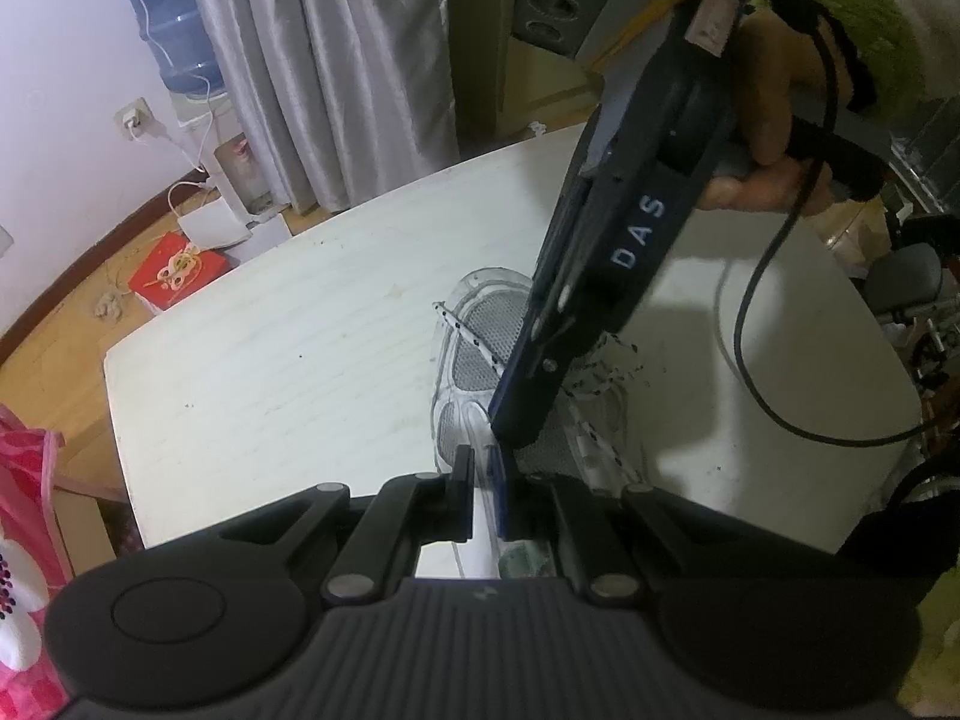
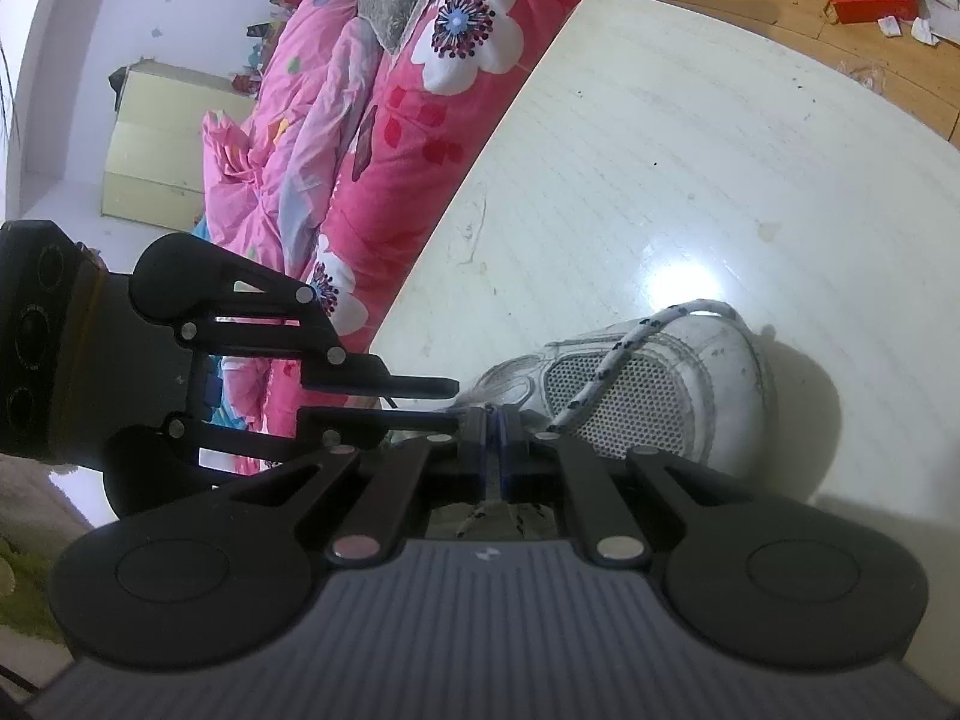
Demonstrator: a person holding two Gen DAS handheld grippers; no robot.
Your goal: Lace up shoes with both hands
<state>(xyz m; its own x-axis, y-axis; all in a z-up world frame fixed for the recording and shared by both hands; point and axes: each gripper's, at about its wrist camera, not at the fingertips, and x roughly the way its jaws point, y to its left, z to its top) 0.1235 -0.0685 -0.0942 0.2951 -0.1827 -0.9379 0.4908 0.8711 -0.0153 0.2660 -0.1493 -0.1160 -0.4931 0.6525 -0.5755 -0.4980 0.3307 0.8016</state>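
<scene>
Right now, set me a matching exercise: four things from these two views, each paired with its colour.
Things:
1. shoe
2. quilt
3. water bottle
4. gift box

Colours:
A. blue
B. red
C. white with grey mesh
D. pink with flowers

Pairs: 1-C, 2-D, 3-A, 4-B

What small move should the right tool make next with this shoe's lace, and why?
Probably draw the right tool gently back to take up slack: it is shut at the lacing of the shoe, and the lace lies loose over the toe. Whether it actually grips the lace is unclear.
</scene>
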